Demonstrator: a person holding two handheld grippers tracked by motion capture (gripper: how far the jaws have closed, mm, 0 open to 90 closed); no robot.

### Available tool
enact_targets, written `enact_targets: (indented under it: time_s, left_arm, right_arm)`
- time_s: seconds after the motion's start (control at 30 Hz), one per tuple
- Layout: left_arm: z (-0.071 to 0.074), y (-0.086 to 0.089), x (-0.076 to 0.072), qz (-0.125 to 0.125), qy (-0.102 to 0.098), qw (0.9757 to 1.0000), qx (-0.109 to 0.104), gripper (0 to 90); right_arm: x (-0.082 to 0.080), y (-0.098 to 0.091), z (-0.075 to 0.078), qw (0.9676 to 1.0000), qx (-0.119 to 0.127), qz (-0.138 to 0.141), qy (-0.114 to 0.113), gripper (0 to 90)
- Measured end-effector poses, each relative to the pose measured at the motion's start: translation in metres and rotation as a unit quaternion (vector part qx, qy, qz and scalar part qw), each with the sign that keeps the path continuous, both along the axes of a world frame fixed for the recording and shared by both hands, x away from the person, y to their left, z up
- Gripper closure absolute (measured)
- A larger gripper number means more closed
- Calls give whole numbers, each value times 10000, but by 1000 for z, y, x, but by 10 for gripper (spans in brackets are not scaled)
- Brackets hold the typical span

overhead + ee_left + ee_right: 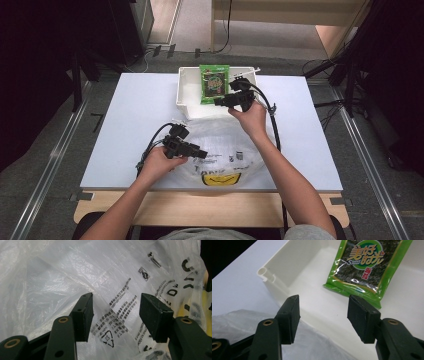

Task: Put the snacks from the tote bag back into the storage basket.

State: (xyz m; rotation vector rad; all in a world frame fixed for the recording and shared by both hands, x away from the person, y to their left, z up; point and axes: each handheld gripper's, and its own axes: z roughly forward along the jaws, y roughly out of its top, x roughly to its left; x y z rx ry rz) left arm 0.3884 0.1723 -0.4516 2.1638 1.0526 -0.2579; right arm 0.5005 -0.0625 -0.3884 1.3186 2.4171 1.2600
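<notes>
A green snack packet point(214, 83) point(364, 267) lies in a white tray point(186, 92) point(287, 265) at the table's far middle. A clear plastic bag point(227, 145) point(75, 272) with black print and a yellow mark is spread on the table in front of it. My right gripper point(219, 102) point(324, 317) hovers at the tray's near edge, open, jaws empty and pointing at the packet. My left gripper point(202, 153) point(115, 315) is over the bag's left part, open, with nothing between its jaws.
The white table top point(135, 130) has bare surface to the left and right of the bag. Black cables point(272, 120) trail from both grippers. The tray's near wall point(274, 282) stands between the bag and the packet.
</notes>
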Motion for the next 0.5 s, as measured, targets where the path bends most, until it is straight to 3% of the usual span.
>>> enact_targets:
  time_s: [0.5]
  left_arm:
    - [1, 2, 1, -6, -8, 10000, 39, 451]
  right_arm:
    - [-40, -12, -5, 9994, 104, 319, -67, 459]
